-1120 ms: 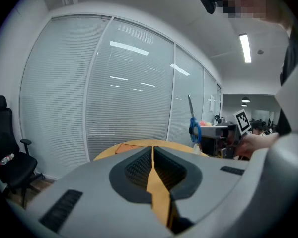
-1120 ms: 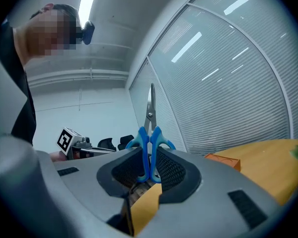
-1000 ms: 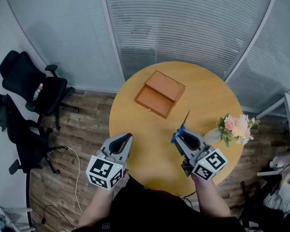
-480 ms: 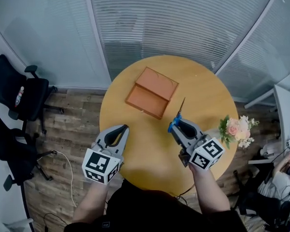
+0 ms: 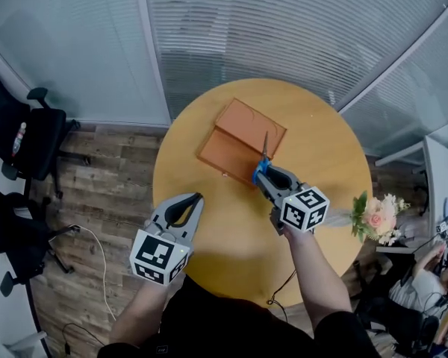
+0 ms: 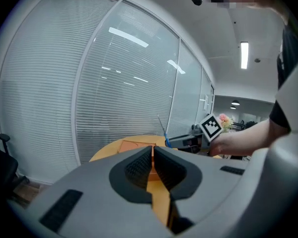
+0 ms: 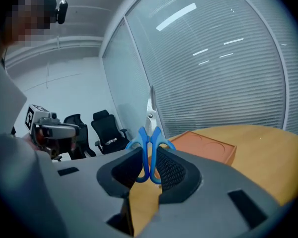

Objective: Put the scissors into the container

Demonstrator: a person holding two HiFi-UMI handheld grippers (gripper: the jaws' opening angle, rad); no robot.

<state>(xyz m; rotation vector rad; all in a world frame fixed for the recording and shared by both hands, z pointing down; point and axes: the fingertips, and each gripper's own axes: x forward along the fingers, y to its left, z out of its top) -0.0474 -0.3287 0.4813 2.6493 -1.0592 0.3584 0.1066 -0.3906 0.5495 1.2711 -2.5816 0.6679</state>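
Well, we see the container (image 5: 239, 142) lying open on the far left part of the round counter (image 5: 325, 151). It is an orange box of two flat halves joined along one side. The half nearer us shows a bare orange bottom, and the other half shows shallow round hollows in the right gripper view. The scissors (image 5: 262, 162) are not yet in it.

We hold them in the right gripper (image 5: 264, 177), whose jaws are closed on the blue handles. The blades stand up and away from us, pressed together. In the head view the blade tips overlap the container's near right part, but we cannot tell whether they are over it or just short of it. In the right gripper view the container (image 7: 204, 148) lies just ahead and to the right of the scissors (image 7: 150, 150).

The left gripper (image 5: 188, 207) hangs at the counter's near left rim, well apart from the container. Its jaws are together with only a thin slit between them, holding nothing.

The counter's near half and right side lie bare, so there is open room around the container on those sides. Flowers (image 5: 377, 216) sit at the right rim. Beyond the far rim stands a glass wall (image 5: 284, 36) with blinds. Black chairs (image 5: 22, 136) stand on the wooden floor (image 5: 97, 170) to the left.
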